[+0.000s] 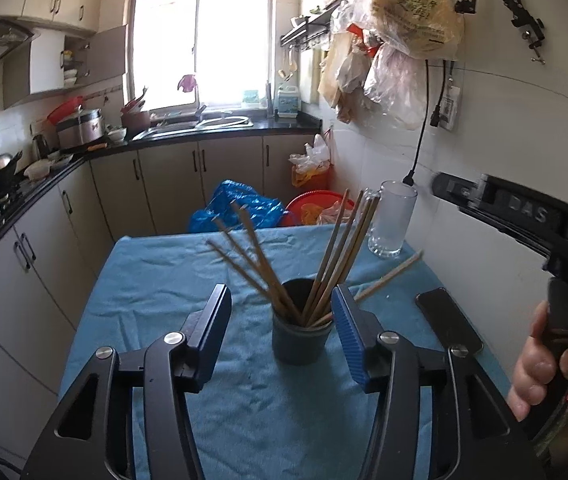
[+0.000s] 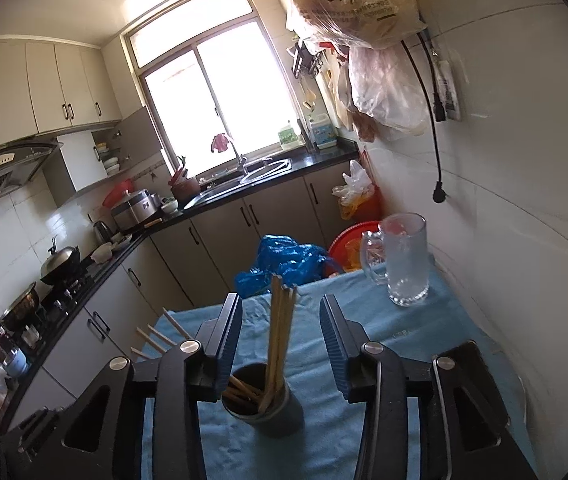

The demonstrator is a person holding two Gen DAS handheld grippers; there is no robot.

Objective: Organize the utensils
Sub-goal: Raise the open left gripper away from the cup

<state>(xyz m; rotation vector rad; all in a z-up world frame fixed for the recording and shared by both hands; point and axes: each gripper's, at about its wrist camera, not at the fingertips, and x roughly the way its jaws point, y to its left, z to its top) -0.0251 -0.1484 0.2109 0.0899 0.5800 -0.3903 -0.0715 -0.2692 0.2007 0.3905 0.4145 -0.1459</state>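
A dark grey cup (image 1: 301, 338) stands on the blue cloth and holds several wooden chopsticks (image 1: 340, 248) that fan out left and right. It also shows in the right wrist view (image 2: 272, 412) with its chopsticks (image 2: 280, 328). One chopstick (image 1: 392, 276) slants from the cup's right rim down to the cloth. My left gripper (image 1: 282, 300) is open and empty, just short of the cup. My right gripper (image 2: 281, 320) is open and empty, above and behind the cup, its jaws either side of the upright sticks without touching them.
A glass mug (image 1: 394, 218) stands at the table's far right, also in the right wrist view (image 2: 406, 258). A black phone (image 1: 448, 320) lies on the cloth at the right. Blue bag (image 1: 236, 204) and red basin (image 1: 316, 206) sit beyond the table. Counters run along the left.
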